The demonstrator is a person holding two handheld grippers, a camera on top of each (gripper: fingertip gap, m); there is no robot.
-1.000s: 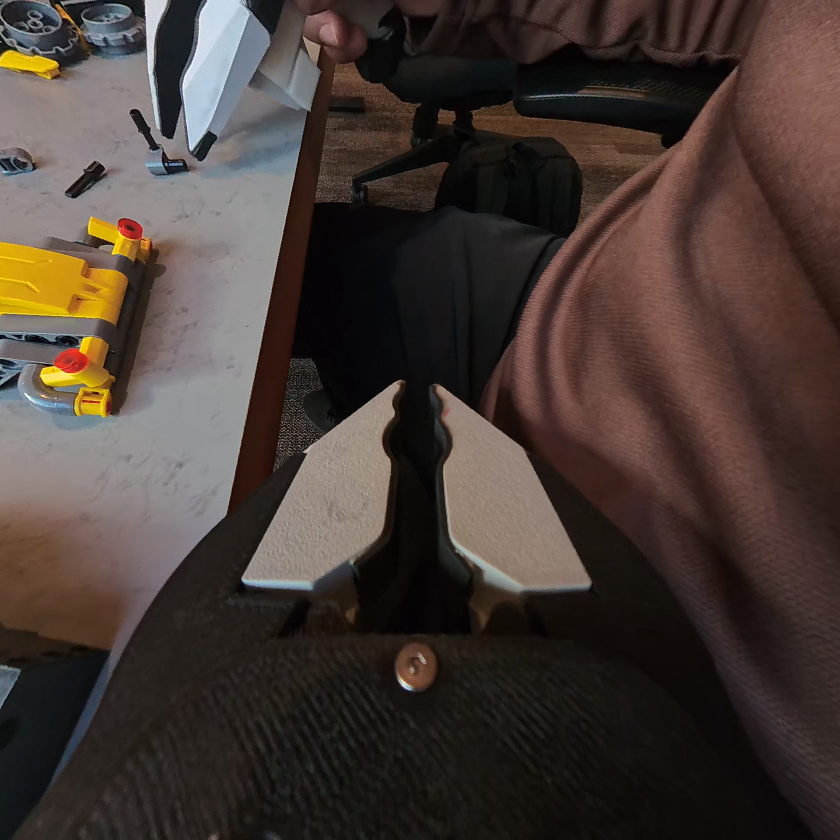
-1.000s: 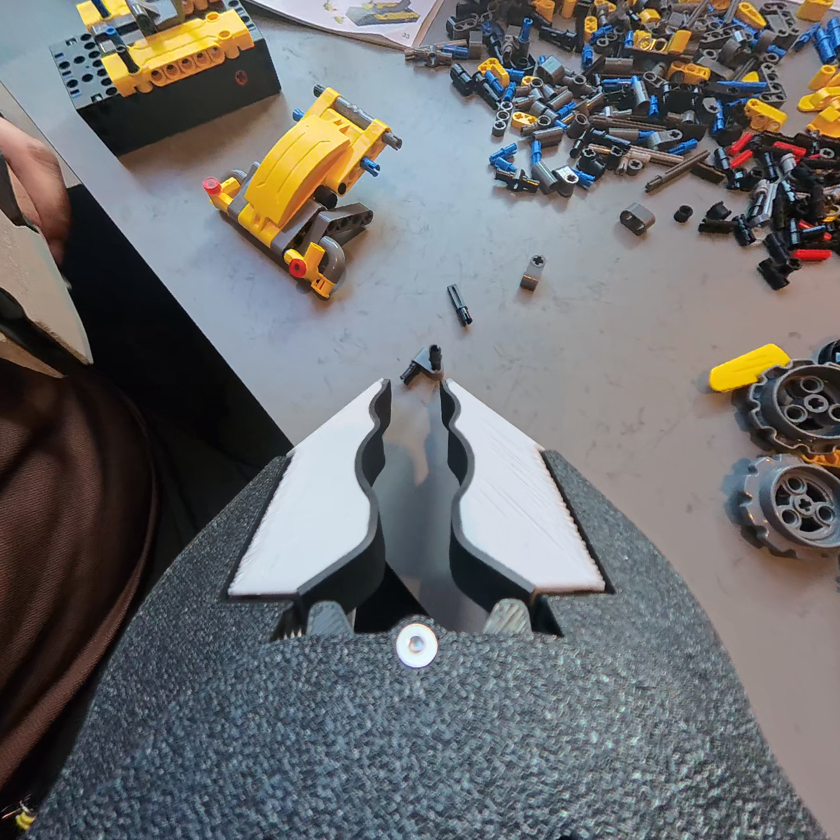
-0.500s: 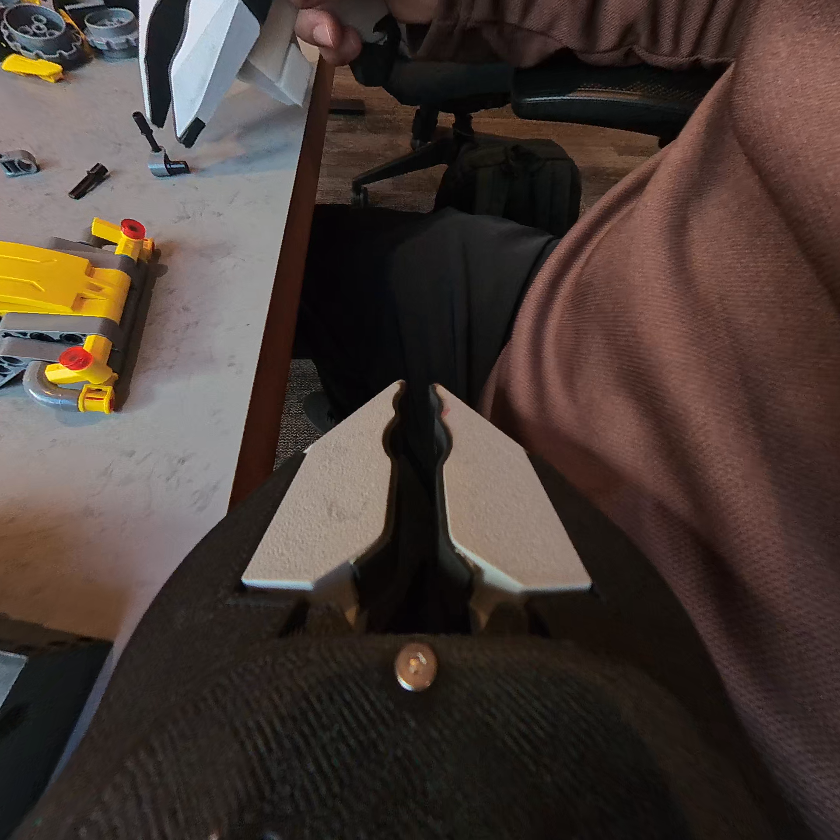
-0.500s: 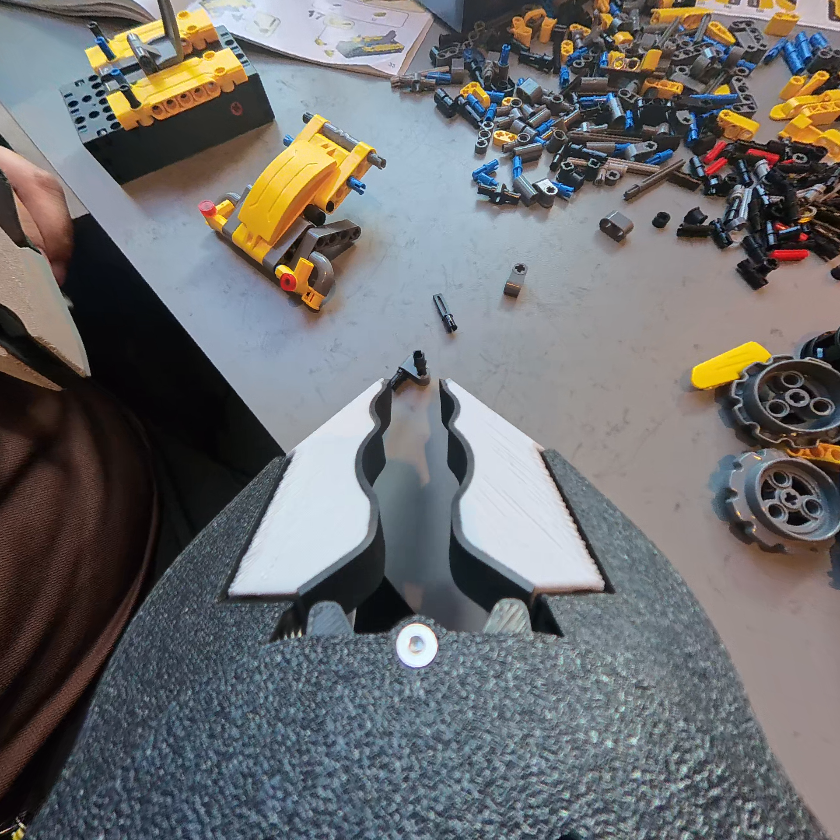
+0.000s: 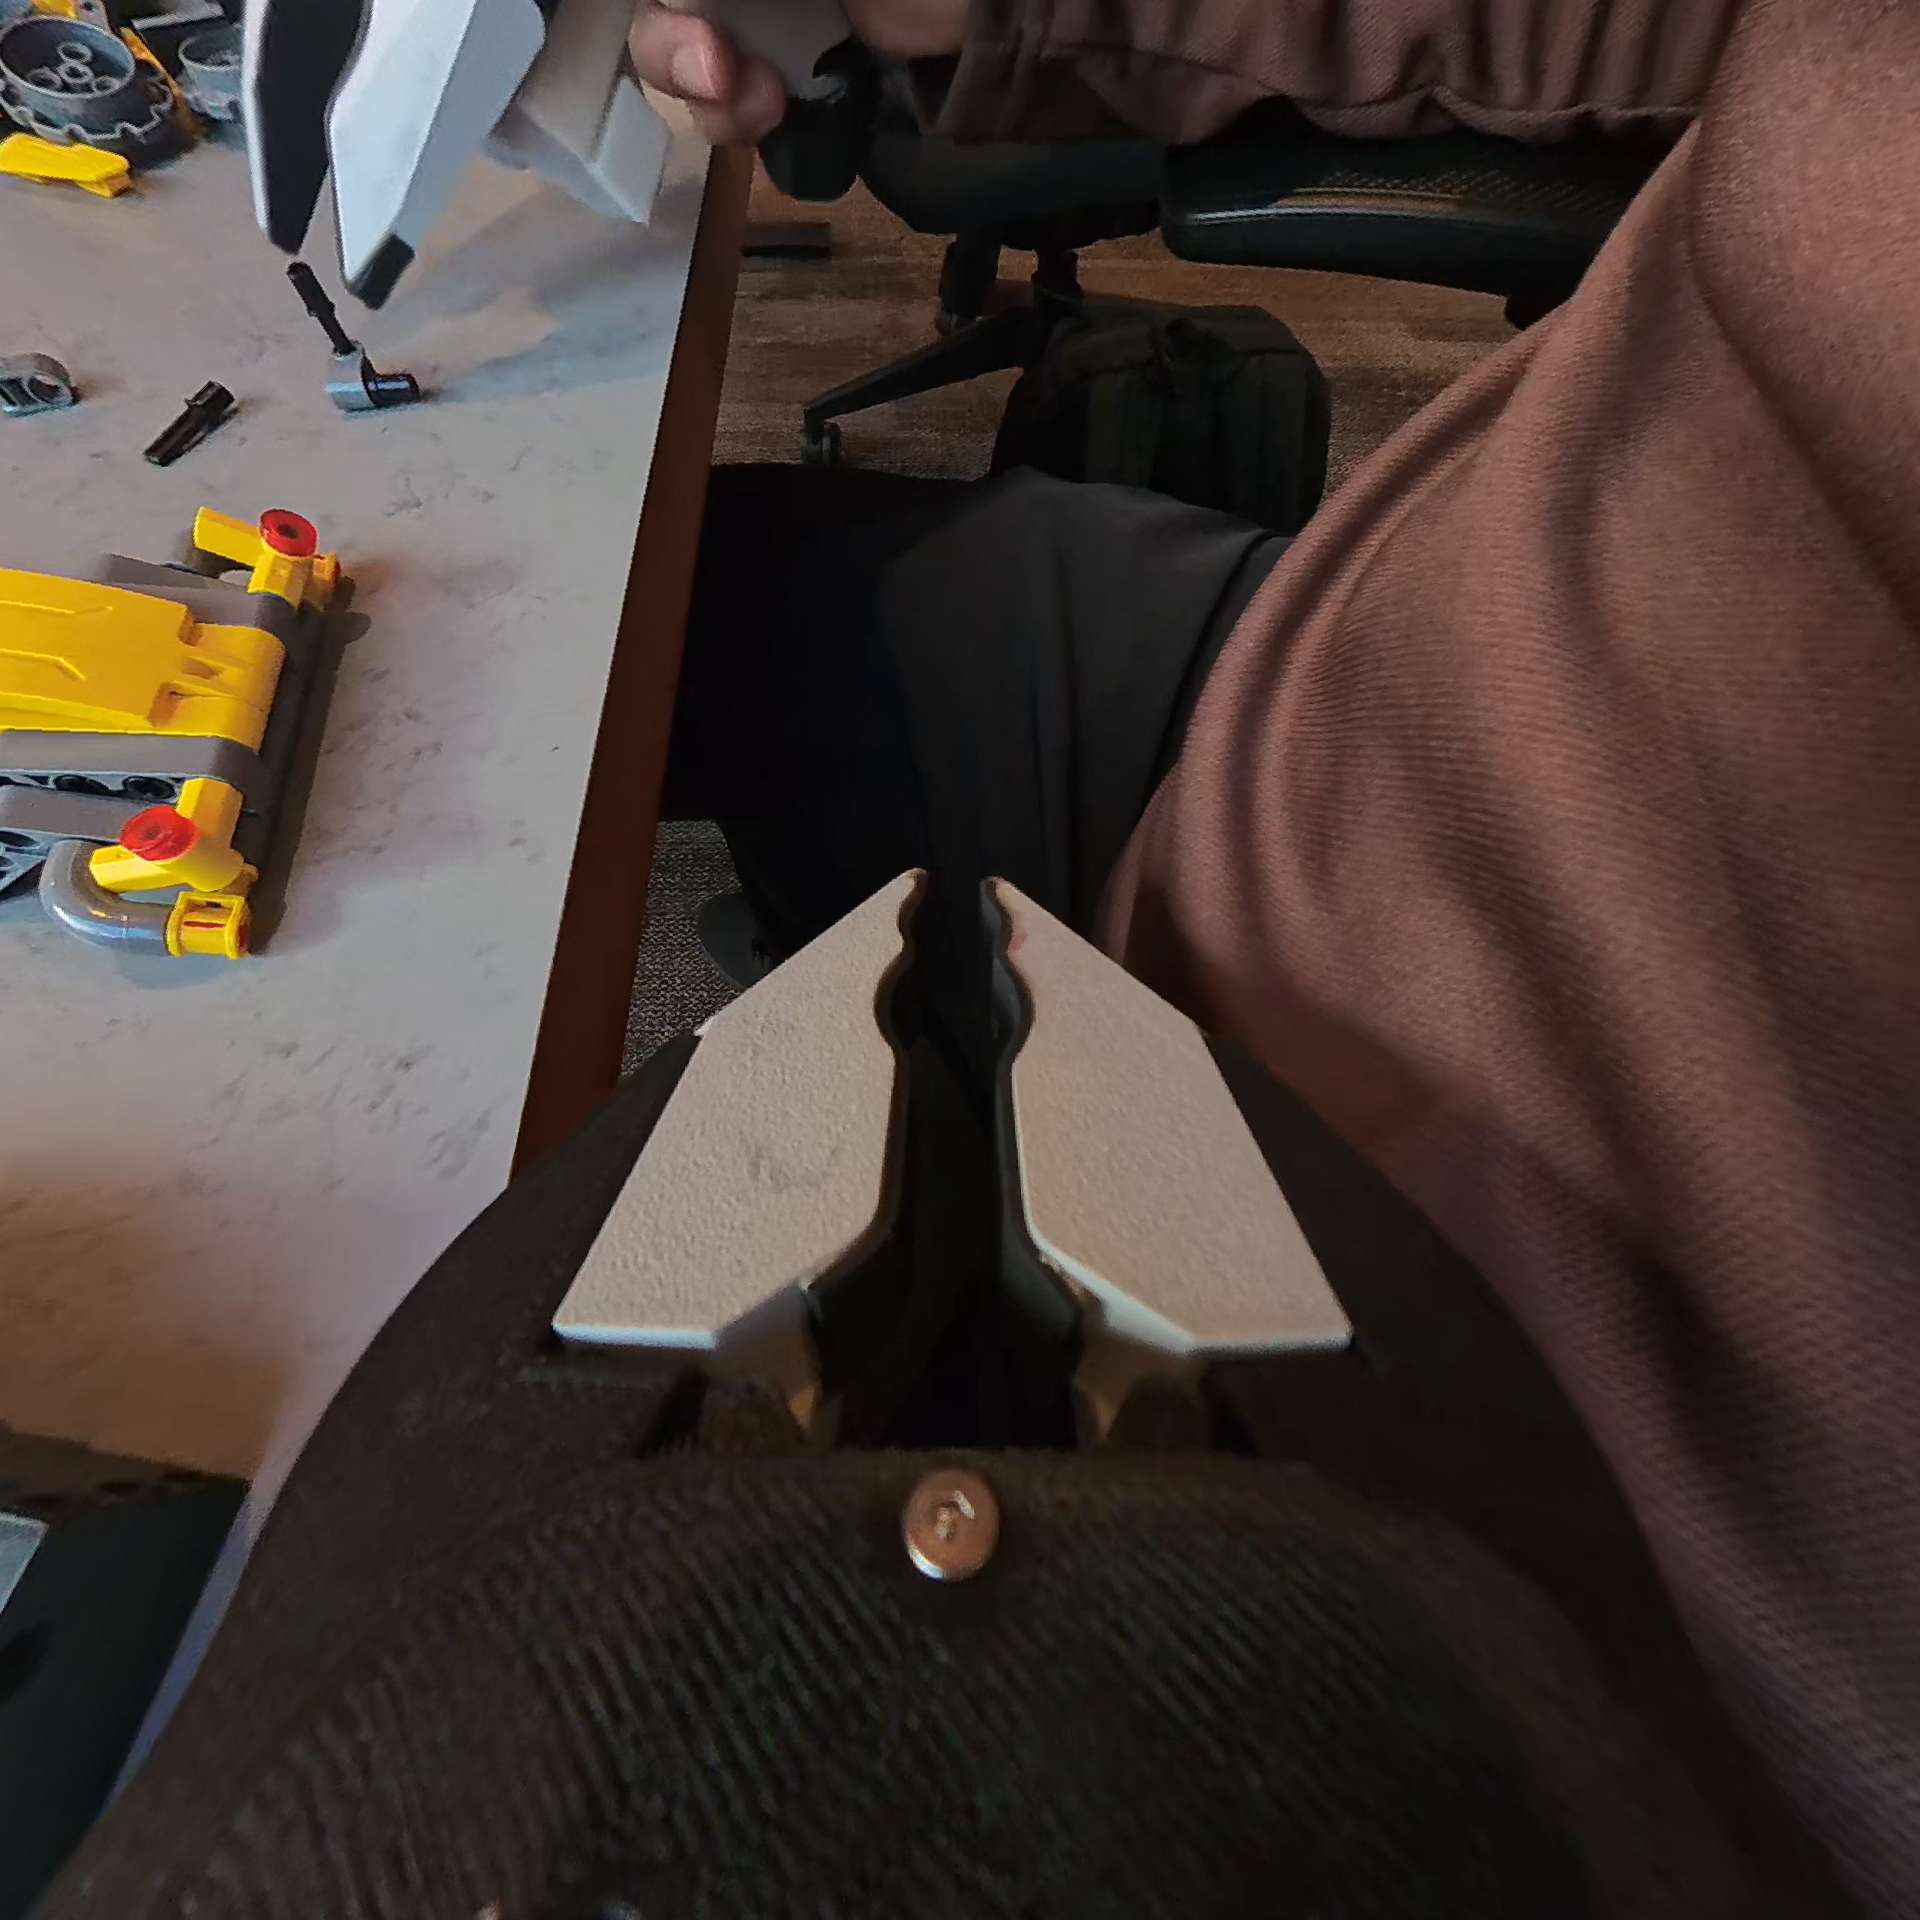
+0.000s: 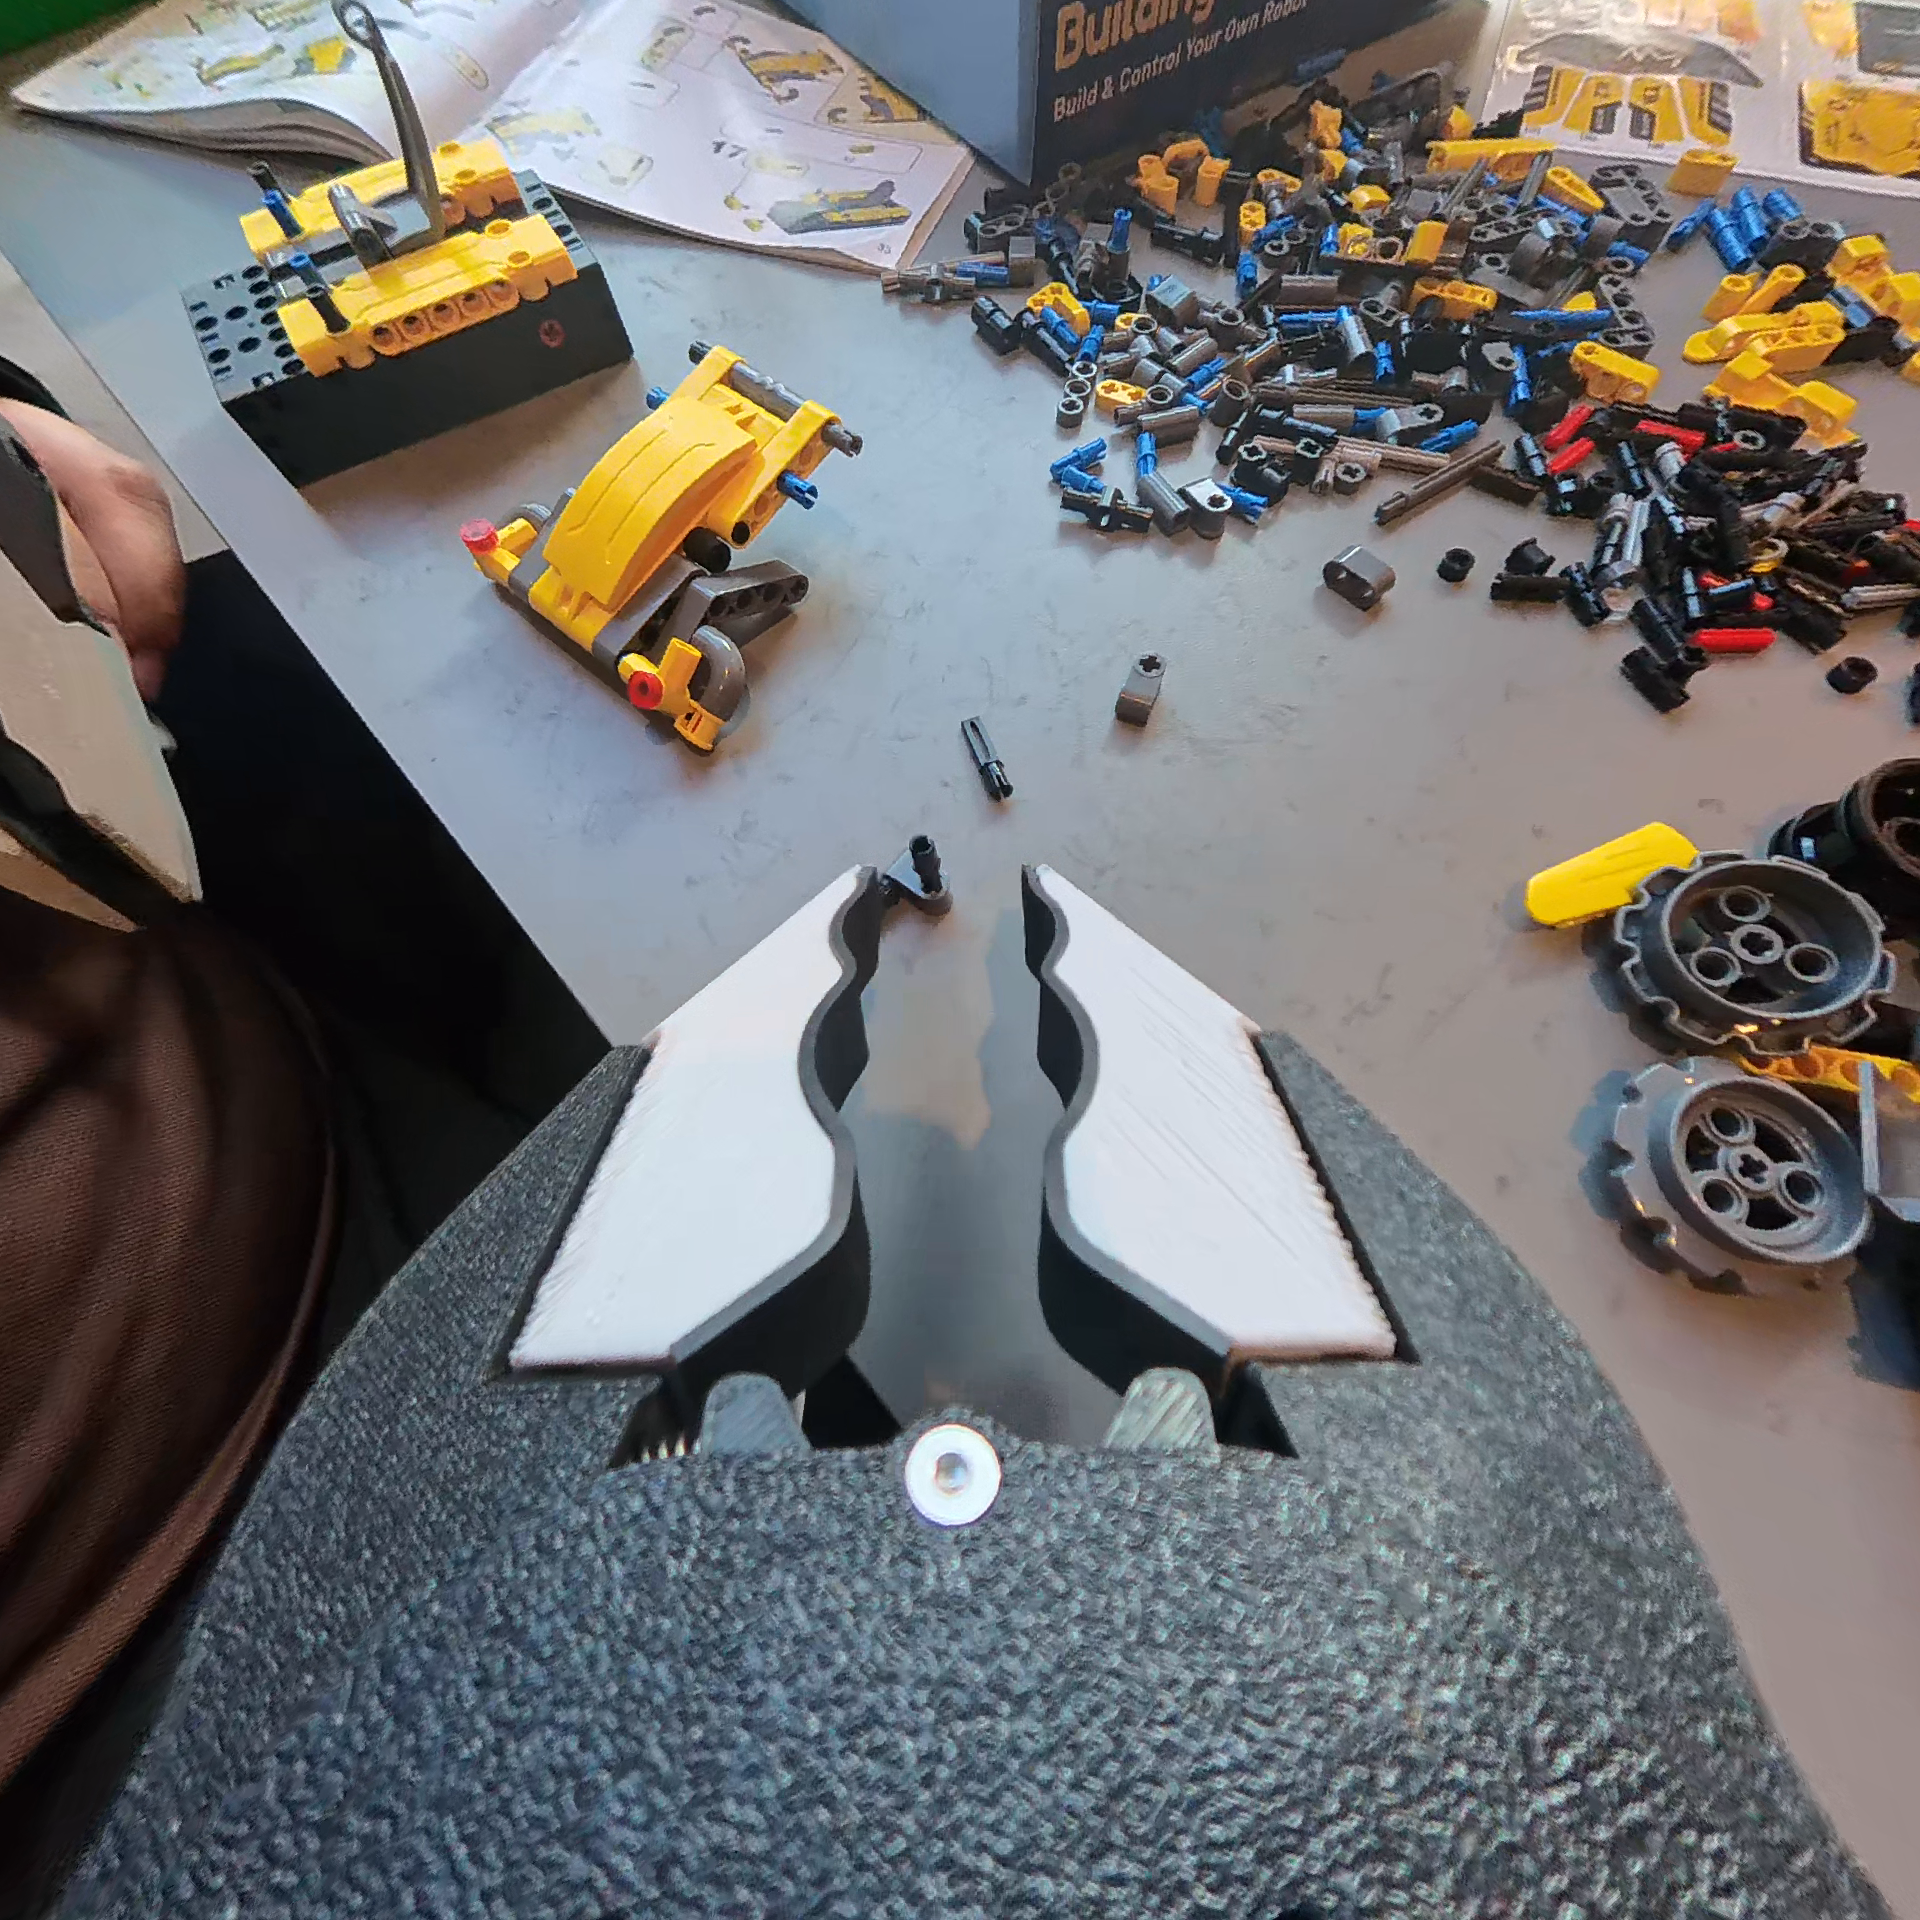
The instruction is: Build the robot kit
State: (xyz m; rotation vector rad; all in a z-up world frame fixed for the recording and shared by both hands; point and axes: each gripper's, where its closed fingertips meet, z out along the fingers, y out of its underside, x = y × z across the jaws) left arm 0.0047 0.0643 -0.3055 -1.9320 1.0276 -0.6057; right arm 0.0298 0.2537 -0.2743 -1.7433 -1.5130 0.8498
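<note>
grey worktop (image 6: pixel 1299 852), wood-edged, above carpet (image 5: pixel 862 281); right gripper (image 6: pixel 945 883) released over a small connector (image 6: pixel 920 878) near its front edge; left gripper (image 5: pixel 951 883) nearly clenched, empty.

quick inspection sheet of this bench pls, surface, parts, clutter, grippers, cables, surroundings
Surface: grey marbled table with a brown edge.
Job's things: small grey-and-black connector piece with a pin standing up, just beyond the right gripper's tips; loose black pin; grey connector; yellow subassembly; black block with yellow beams.
Clutter: pile of loose pieces; grey wheels; open instruction booklet; box.
Grippers: right gripper open, above the table; left gripper nearly closed, empty, off the table over the lap.
Cables: nothing seen.
Surroundings: person in brown top; office chair; carpet.
</note>
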